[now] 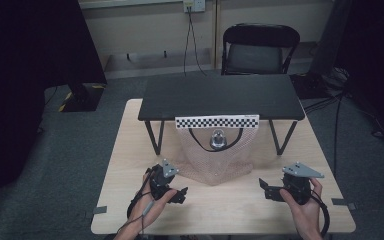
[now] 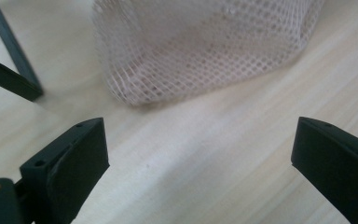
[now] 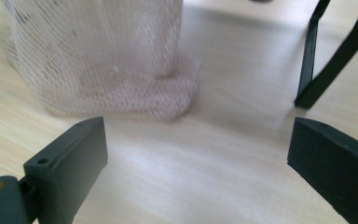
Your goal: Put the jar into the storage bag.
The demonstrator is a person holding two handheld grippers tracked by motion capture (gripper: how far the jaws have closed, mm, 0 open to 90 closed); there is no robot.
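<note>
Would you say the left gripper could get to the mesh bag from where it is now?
Probably yes. The left gripper sits low with jaws wide open, and bare wooden table lies between it and the mesh bag's lower corner; the black stand's leg is off to one side.

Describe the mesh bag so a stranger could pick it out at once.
Start at the wooden table and find the small black bench standing on it. From the bench's front edge, under a checkered strip, hangs the mesh bag, its bottom resting on the tabletop. It is the one pale, see-through netted thing there, with a black handle and a shiny metal piece at its top.
</note>
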